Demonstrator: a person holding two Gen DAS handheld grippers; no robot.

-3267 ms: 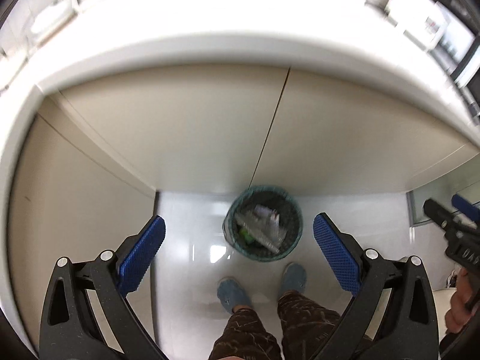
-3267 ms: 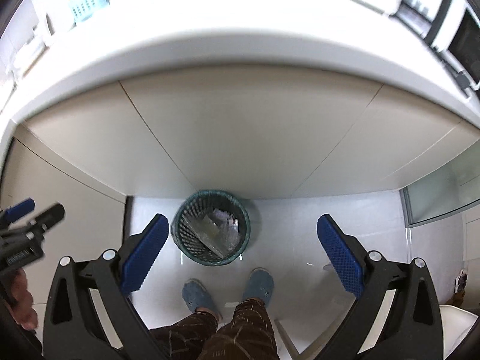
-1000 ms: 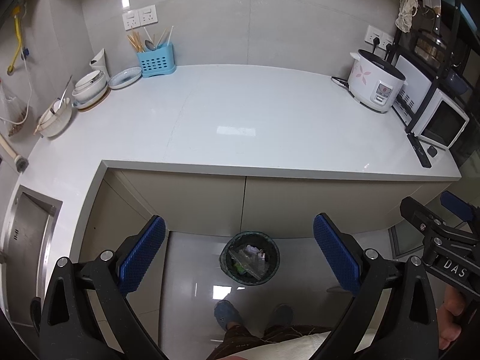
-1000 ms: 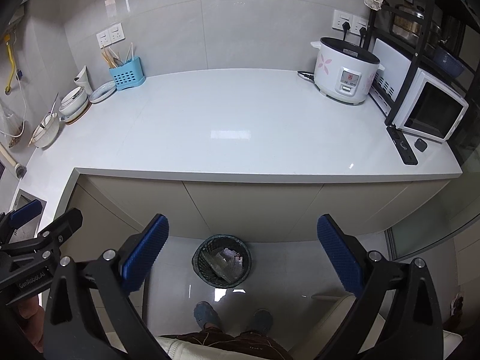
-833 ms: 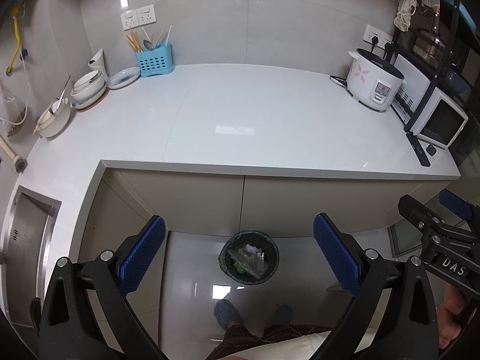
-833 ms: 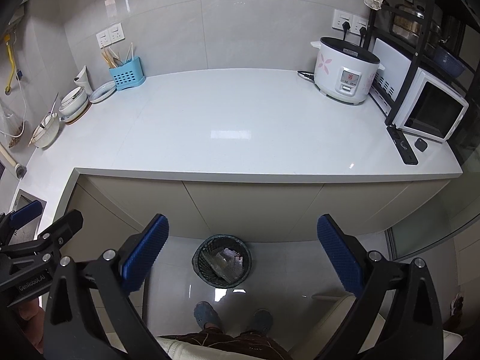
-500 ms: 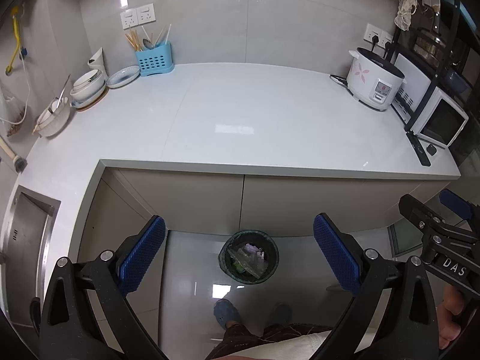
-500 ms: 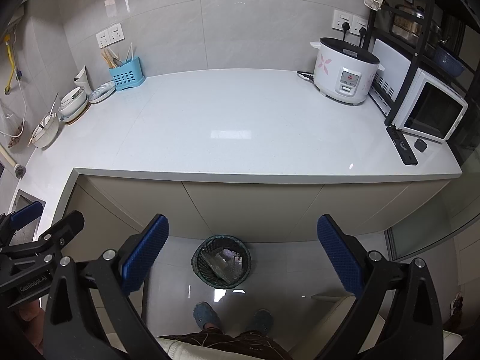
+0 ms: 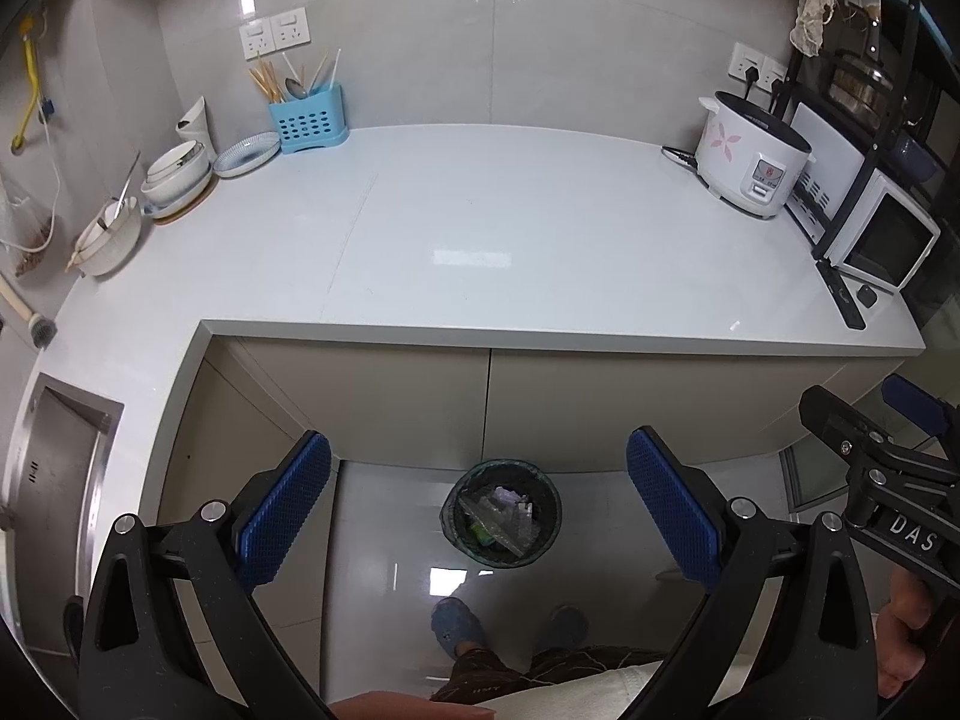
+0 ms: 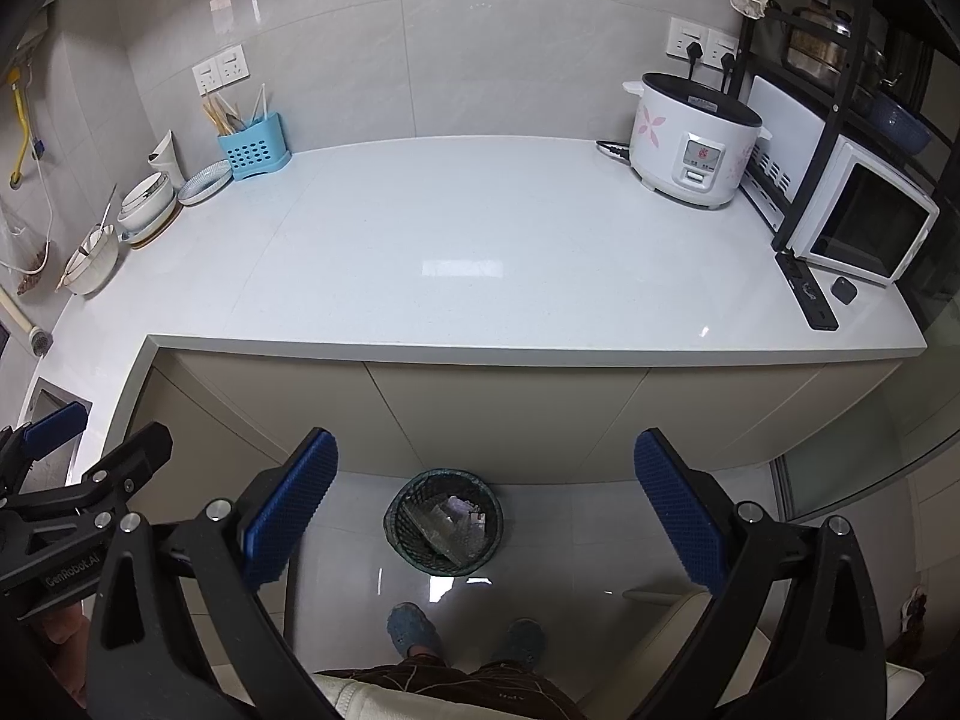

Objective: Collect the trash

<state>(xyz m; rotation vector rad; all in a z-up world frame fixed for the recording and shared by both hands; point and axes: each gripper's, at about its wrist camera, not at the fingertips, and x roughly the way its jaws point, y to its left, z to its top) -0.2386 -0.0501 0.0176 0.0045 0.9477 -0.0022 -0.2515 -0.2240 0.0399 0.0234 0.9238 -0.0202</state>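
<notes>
A dark mesh waste bin [image 9: 501, 513] stands on the floor below the counter, holding clear plastic wrappers and a green scrap; in the right wrist view the bin [image 10: 444, 522] sits just ahead of the person's slippers. My left gripper [image 9: 479, 507] is open, high above the floor, with nothing between its blue pads. My right gripper [image 10: 485, 510] is open as well and empty. Each gripper shows at the edge of the other's view. The white countertop [image 9: 540, 240] carries no loose trash that I can see.
A rice cooker [image 10: 693, 141], a toaster oven [image 10: 864, 222] on a black rack and a remote [image 10: 807, 294] stand at the right. Bowls [image 9: 177, 171], a plate and a blue utensil holder [image 9: 307, 120] line the back left. A sink [image 9: 57, 468] lies far left.
Since 3.3 s ago both grippers have risen from low over the bin to above counter height. Over the last second nothing has visibly moved.
</notes>
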